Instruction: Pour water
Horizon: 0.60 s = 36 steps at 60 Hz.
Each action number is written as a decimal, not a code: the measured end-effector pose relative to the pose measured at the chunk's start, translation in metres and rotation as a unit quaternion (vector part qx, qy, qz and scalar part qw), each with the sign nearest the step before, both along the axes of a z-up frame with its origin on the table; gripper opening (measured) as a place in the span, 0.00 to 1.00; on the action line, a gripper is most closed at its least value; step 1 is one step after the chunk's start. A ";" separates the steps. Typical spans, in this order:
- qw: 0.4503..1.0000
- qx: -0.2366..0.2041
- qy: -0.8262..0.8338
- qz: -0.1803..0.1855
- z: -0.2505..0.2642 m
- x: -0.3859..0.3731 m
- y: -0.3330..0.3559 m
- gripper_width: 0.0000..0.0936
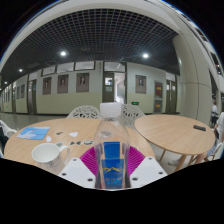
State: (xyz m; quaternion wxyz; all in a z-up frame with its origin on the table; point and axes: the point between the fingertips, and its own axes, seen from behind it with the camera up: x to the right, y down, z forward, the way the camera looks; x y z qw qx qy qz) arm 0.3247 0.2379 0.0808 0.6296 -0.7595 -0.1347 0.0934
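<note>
A clear plastic water bottle (111, 145) with a blue label and a white cap stands upright between my fingers. My gripper (111, 163) is shut on the bottle, with both magenta pads (91, 160) pressed against its sides at the label. A white bowl (46, 152) sits on the round wooden table (75, 135) to the left of the fingers. The bottle's base is hidden below the fingers.
A blue flat item (34, 132) lies on the table's far left. White chairs (85, 112) stand behind the table. A second round wooden table (172, 132) stands to the right. Beyond is a hallway with doors and framed pictures.
</note>
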 end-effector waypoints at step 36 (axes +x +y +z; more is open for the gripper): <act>0.999 -0.030 0.004 0.028 0.076 -0.001 -0.102 0.90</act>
